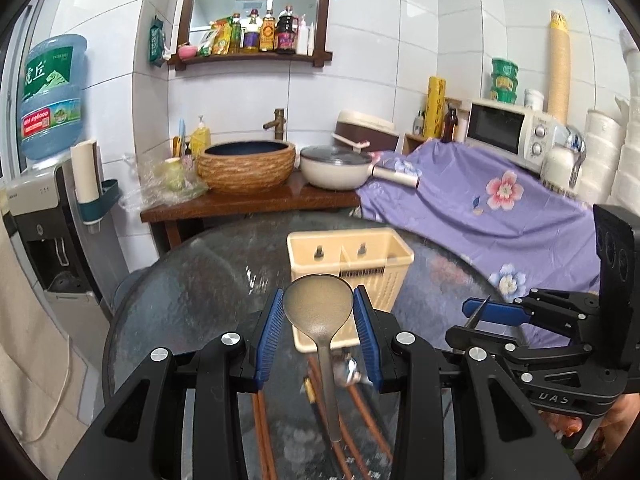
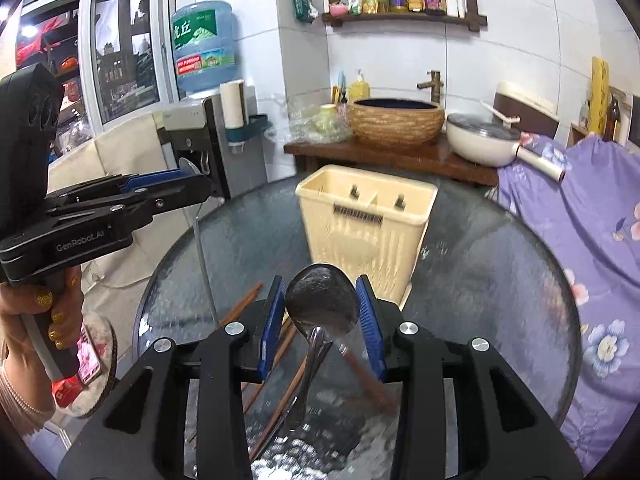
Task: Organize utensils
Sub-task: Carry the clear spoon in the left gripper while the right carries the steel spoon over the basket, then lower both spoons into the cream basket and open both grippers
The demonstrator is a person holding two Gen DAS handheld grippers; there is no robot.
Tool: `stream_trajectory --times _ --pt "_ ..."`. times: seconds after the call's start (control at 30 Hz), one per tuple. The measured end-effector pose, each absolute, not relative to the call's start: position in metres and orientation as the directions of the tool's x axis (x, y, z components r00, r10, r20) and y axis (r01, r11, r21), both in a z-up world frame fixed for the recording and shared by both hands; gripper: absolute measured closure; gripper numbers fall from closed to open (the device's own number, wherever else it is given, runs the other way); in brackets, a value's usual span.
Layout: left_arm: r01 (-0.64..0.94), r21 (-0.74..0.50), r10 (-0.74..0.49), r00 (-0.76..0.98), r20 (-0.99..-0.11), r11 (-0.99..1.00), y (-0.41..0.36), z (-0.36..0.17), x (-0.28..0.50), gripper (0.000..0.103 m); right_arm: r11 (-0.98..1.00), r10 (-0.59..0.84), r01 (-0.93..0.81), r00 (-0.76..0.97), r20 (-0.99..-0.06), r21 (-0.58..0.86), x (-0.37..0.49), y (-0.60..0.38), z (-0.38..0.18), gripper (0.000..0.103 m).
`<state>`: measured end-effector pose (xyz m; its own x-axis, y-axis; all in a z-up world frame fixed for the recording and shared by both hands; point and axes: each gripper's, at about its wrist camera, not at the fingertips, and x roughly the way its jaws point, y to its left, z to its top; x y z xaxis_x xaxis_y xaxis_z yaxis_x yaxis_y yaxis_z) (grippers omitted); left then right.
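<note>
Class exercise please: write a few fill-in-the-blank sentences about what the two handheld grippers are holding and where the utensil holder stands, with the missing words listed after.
1. Each gripper, the left gripper and the right gripper, is shut on a ____.
2. The cream utensil holder is divided into ____ compartments.
3. The holder stands on a round ____ table.
4. Brown ____ lie on the table below the grippers.

Missing words: spoon; two; glass; chopsticks

Two spoons point(image 1: 318, 312) point(image 2: 322, 304) before a cream holder point(image 2: 366, 232).
</note>
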<state>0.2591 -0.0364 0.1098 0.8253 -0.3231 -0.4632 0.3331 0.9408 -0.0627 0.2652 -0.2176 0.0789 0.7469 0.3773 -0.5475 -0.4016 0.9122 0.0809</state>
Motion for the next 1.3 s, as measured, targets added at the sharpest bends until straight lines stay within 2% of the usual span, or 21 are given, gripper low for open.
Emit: stream_trajectory --times 0.33,0.63,0.8,0.97,1.3 --pt "0.329 -0.146 -0.360 0.848 -0.389 0.933 -0.042 0.181 0.307 0.068 0.924 0.369 -0.373 0.805 -0.464 0.087 0.316 -0.230 0.159 0.066" --pt "0.238 -0.162 -0.282 0.888 -0.363 0.958 -0.054 0.194 0.368 0.068 0.958 0.274 -0.287 0.879 -0.389 0.026 0.373 -0.228 0.204 0.066" --pt "0.215 -0.190 -0.271 0.897 -0.350 0.958 -0.054 0.190 0.392 0.068 0.971 0.221 -0.241 0.898 -0.381 -0.004 0.407 -0.225 0.198 0.066" --pt "0.203 -0.143 -0.241 0.904 -0.353 0.969 -0.062 0.164 0.405 0.068 0.972 0.208 -0.234 0.892 -0.401 -0.017 0.425 -0.220 0.163 0.066" --pt "0.190 -0.167 -0.246 0.862 -0.443 0.967 -0.059 0.102 0.418 0.068 0.966 0.217 -0.256 0.855 -0.471 -0.020 0.427 -0.218 0.091 0.066"
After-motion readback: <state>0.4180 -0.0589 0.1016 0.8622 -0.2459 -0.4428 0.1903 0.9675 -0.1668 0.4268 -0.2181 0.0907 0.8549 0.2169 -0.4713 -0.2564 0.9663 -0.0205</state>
